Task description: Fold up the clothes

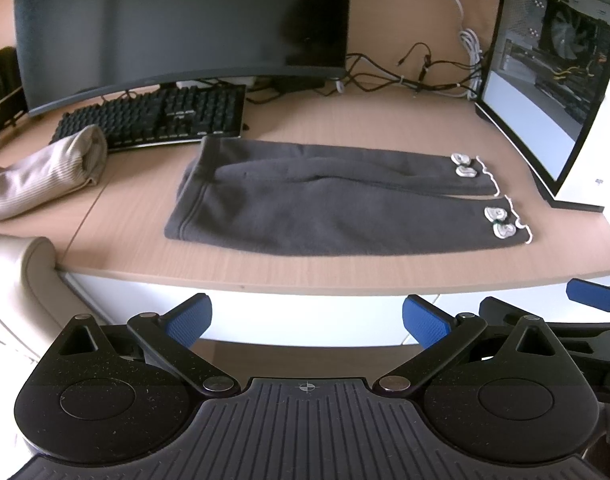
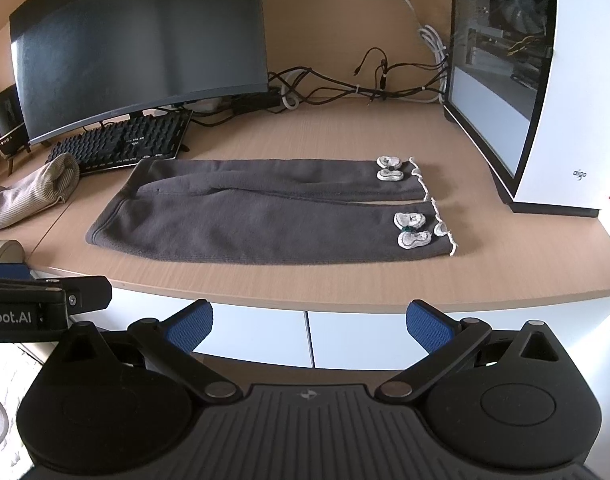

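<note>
Dark grey trousers (image 1: 325, 204) lie flat on the wooden desk (image 1: 345, 268), waistband to the left, leg cuffs with white bows (image 1: 499, 222) to the right. They also show in the right wrist view (image 2: 265, 216). My left gripper (image 1: 307, 320) is open and empty, held in front of and below the desk's front edge. My right gripper (image 2: 309, 324) is open and empty too, also short of the desk edge. Part of the right gripper (image 1: 593, 296) shows at the left view's right side.
A folded beige ribbed garment (image 1: 45, 176) lies at the desk's left. A black keyboard (image 1: 157, 118) and curved monitor (image 1: 177, 28) stand behind the trousers. A white PC case (image 2: 545, 92) stands at the right. Cables (image 1: 405, 76) run along the back.
</note>
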`<state>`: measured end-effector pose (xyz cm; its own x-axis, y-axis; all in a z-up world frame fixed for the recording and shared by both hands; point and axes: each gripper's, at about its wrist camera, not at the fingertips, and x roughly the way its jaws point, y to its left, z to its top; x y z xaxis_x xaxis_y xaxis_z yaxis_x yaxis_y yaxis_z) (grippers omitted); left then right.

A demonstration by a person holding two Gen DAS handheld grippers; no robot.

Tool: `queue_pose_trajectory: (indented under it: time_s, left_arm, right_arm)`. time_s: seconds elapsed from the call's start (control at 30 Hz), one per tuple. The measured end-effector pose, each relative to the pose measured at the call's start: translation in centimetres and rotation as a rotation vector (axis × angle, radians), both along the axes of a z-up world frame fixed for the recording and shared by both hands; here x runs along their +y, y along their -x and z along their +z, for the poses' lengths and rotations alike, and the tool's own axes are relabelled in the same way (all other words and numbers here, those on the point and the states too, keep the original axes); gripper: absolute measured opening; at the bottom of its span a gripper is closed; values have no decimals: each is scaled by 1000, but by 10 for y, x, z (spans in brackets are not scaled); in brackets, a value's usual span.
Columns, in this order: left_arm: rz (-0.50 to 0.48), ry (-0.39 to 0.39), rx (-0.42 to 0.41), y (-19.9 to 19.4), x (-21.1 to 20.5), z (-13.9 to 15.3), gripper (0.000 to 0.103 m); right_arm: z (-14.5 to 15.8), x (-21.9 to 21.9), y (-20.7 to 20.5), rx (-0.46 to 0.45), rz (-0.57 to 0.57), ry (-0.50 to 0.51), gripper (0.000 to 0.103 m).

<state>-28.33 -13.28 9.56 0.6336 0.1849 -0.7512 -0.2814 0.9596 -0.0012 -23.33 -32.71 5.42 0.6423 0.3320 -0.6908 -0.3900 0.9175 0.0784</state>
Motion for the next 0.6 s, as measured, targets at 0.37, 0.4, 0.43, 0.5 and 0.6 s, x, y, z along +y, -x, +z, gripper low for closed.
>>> queue_pose_trajectory:
  time_s: [0.37,0.4,0.43,0.5,0.6]
  left_arm:
    - [-13,1,12,-6,1,-2,103]
    - [-14,2,14,-6,2,-2,103]
    - [-14,3,15,-7,3,-2,103]
    - [-14,4,19,-8,4,-3,103]
    - [-13,8,24,-11,6,-4,103]
  right_arm:
    - [-2,1,-4,14,-14,1,103]
    - [-3,1,-4,15,-14,2,103]
    - [-3,2,-5,17,-14,2,103]
    - [-3,3,-6,19,-14,3,103]
    - [-5,4,-8,24,-13,5,103]
